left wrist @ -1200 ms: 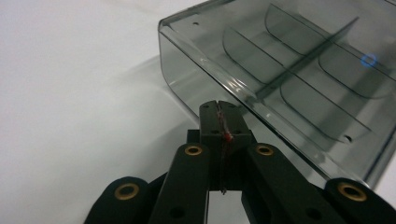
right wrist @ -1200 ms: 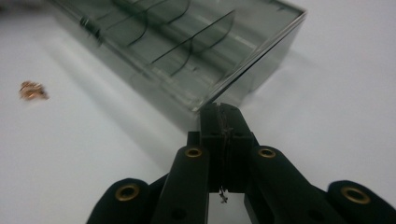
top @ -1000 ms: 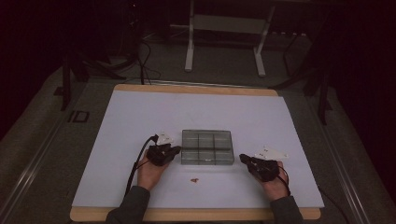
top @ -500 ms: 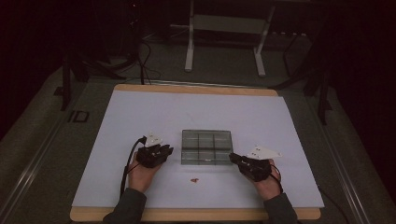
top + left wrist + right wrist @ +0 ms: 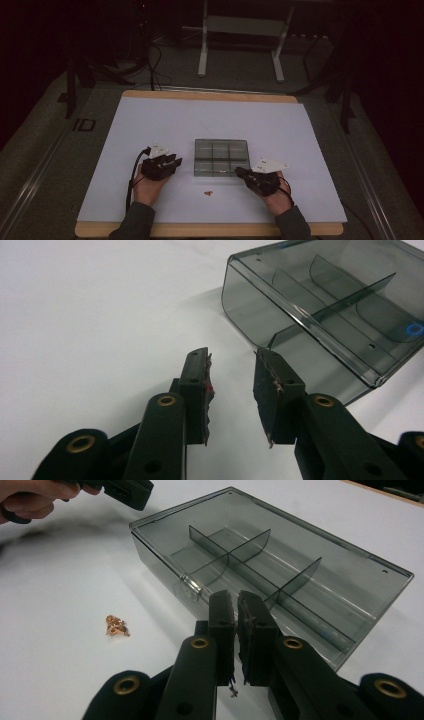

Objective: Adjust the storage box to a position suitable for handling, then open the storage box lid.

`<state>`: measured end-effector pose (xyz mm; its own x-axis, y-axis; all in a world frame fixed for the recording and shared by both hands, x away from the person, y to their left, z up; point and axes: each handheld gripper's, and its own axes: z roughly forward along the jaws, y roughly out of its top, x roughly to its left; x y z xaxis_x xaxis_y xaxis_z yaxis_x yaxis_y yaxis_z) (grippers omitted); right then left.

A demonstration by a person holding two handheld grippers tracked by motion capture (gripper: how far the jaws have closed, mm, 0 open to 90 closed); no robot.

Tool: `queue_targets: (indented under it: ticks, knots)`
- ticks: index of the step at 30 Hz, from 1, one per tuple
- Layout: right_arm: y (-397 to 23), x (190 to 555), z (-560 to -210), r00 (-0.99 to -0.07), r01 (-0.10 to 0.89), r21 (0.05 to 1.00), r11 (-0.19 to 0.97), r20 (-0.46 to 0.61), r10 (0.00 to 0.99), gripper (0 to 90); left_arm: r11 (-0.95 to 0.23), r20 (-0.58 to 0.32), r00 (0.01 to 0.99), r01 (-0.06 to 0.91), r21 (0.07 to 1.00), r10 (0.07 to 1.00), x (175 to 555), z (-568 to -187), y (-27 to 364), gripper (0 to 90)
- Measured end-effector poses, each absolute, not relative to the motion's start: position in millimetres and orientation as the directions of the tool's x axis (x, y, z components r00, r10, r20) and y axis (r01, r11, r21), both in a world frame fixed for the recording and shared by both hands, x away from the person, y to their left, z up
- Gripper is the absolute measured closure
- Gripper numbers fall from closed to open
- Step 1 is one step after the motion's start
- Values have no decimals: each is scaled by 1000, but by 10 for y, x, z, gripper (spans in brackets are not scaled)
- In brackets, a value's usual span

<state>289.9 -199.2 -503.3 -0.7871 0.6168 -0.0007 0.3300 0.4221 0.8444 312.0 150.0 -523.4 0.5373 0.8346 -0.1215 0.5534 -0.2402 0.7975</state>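
**Compartment box between two grippers on the white table**

The compartment box, smoky clear plastic with its lid closed and dividers showing inside, lies flat near the middle of the white table. The left gripper sits just beside the box's left end; its jaws have just been opening and stand apart with nothing between them. The right gripper points at the box's near right corner, its jaws almost together, gripping nothing. A small copper-coloured piece lies on the table in front of the box, between the two hands.
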Motion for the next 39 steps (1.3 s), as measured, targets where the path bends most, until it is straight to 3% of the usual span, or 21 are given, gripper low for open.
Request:
queue_targets:
  ticks: [39]
  knots:
    - [-1776,2863,-5196,-829,346,821,453,42,557,865,-221,-132,543,536,814,829,3097,-5235,1498,614]
